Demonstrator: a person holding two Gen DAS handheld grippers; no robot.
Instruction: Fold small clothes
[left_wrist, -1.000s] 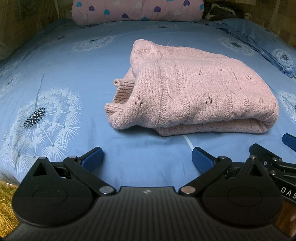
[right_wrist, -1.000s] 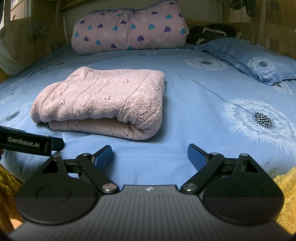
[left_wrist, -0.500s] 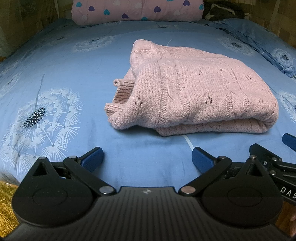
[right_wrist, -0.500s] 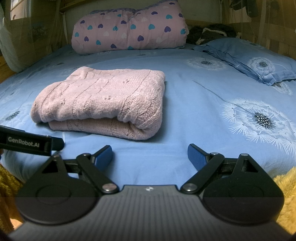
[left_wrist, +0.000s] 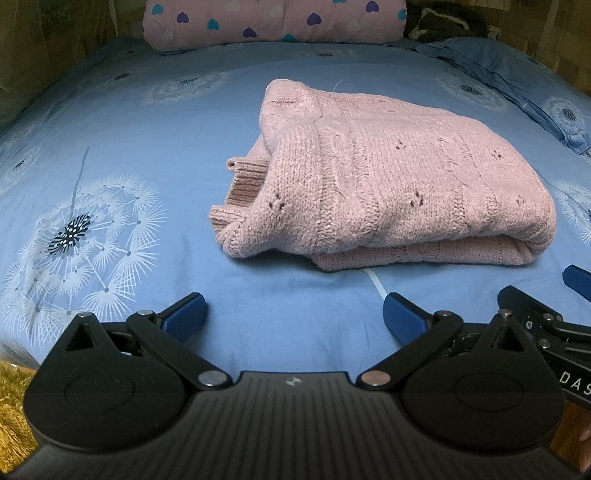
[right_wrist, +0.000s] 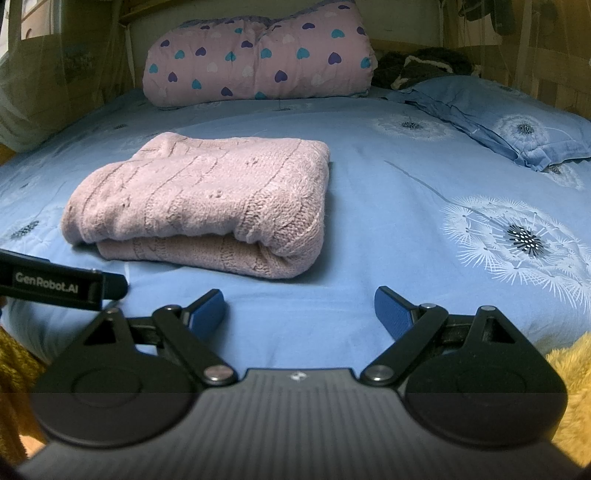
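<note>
A pink knitted sweater (left_wrist: 388, 184) lies folded into a thick bundle on the blue bed sheet (left_wrist: 147, 122), with a ribbed cuff sticking out at its left side. In the right wrist view the same sweater (right_wrist: 207, 199) sits left of centre. My left gripper (left_wrist: 293, 314) hovers near the bed's front edge, short of the sweater, open with only sheet between its blue pads. My right gripper (right_wrist: 299, 308) is also open and holds nothing, to the right of the sweater's near corner. Part of the right gripper (left_wrist: 546, 321) shows at the left wrist view's right edge.
A pink rolled quilt with hearts (right_wrist: 258, 59) lies at the bed's head, a blue pillow (right_wrist: 509, 122) at the far right beside dark clothing (right_wrist: 424, 66). Yellow fluffy fabric (right_wrist: 569, 369) hangs by the bed's front edge. The left gripper's black body (right_wrist: 55, 284) juts in from the left.
</note>
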